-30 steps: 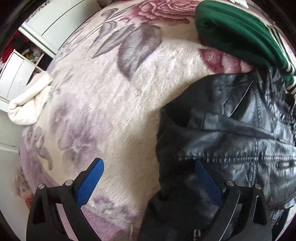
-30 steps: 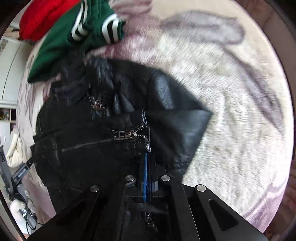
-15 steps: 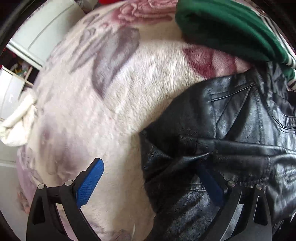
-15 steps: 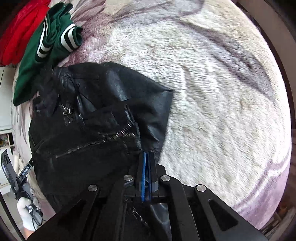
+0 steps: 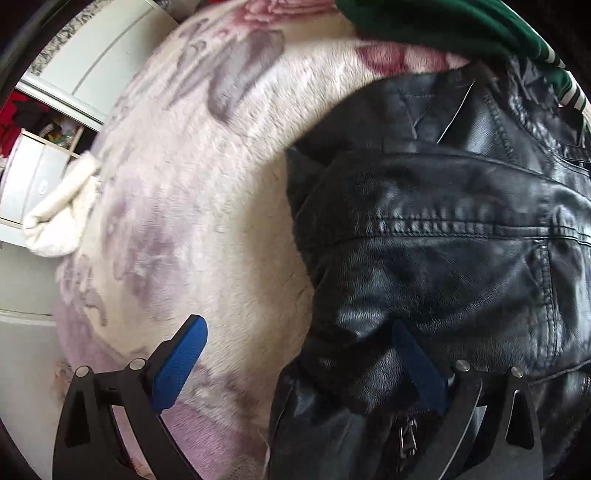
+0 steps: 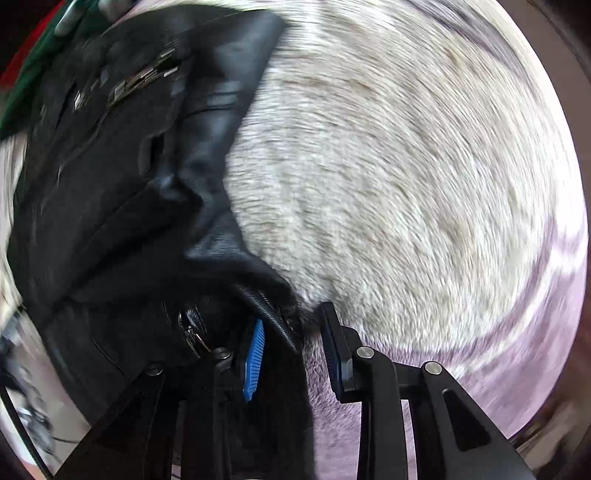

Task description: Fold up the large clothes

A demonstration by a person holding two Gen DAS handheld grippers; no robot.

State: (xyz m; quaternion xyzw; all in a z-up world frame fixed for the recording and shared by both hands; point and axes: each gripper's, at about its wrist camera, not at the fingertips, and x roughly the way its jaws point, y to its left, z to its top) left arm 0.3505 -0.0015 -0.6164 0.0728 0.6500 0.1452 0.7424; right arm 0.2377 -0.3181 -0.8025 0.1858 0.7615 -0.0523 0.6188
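Glossy creased black leather jacket (image 5: 443, 236)

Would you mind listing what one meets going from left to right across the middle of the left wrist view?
White cabinet → cream cloth bunched at the bed's edge → floral blanket → black leather jacket, which runs on to the right edge.

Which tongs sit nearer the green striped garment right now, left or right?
Left. The left tongs hover wide open over the black leather jacket, whose far end meets the green striped garment. The right tongs, opening, straddle the jacket's opposite edge.
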